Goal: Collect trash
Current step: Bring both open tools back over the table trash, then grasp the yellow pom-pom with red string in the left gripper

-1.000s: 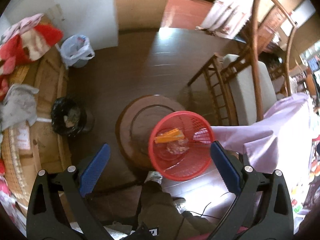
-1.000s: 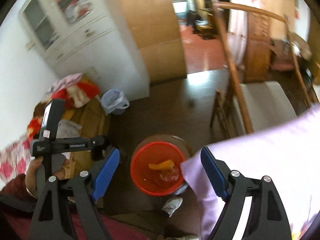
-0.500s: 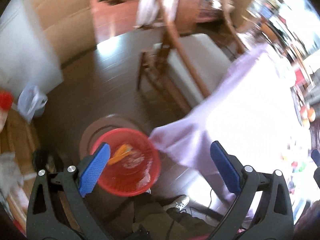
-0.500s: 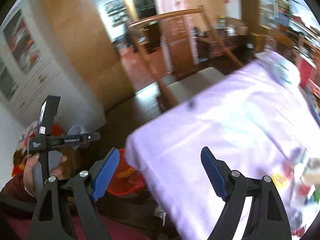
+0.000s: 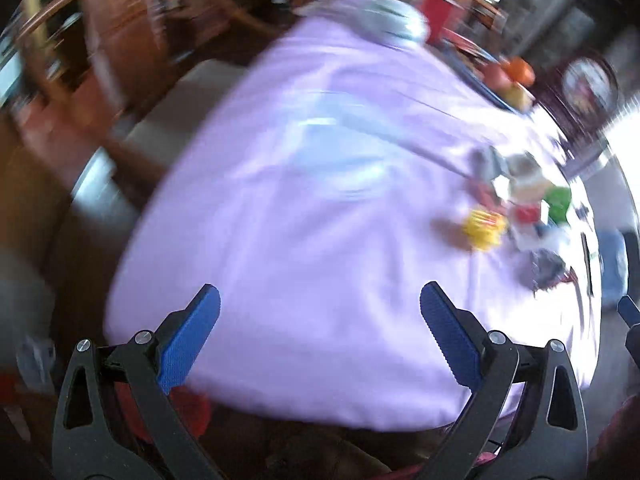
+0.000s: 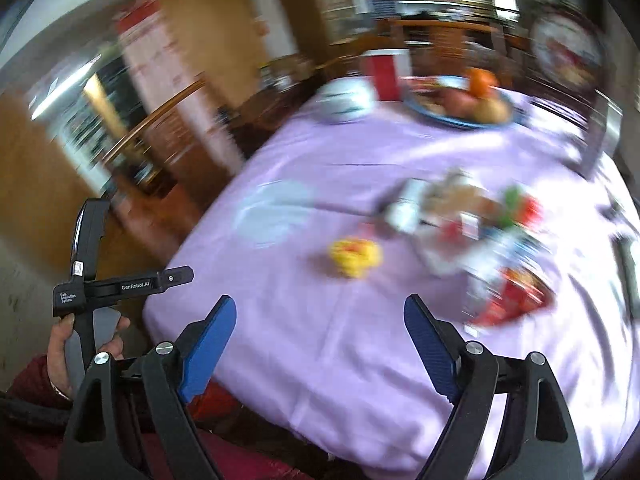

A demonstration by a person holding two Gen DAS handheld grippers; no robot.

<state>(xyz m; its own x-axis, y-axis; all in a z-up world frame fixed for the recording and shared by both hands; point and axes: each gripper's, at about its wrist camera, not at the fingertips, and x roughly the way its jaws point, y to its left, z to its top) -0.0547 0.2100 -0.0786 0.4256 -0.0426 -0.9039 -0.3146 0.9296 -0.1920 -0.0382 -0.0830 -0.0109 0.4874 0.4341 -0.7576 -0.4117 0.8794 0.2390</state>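
- Right wrist view: the right hand-held gripper [image 6: 320, 344] is spread wide with nothing between its blue pads; the jaws have just been opening a bit more.
- It hangs over the near edge of the counter with the light purple cloth [image 6: 320, 168].
- The small crumpled yellow wrapper [image 6: 354, 257] lies alone on the cloth, ahead of the pads.
- To its right is a blurry heap of white, green and red scraps [image 6: 472, 220], and a flat red packet [image 6: 516, 298] lies nearer.
- The blue plate of fruit [image 6: 460, 104] is at the far side.
- The left hand-held gripper [image 5: 320, 332] is spread wide too, and it is empty.
- I think the yellow wrapper is light, soft and crinkly, so it will squash easily.
- A pinch across its puffy middle should work.
- It looks like a round ball, so I cannot tell any long side or which way it points.
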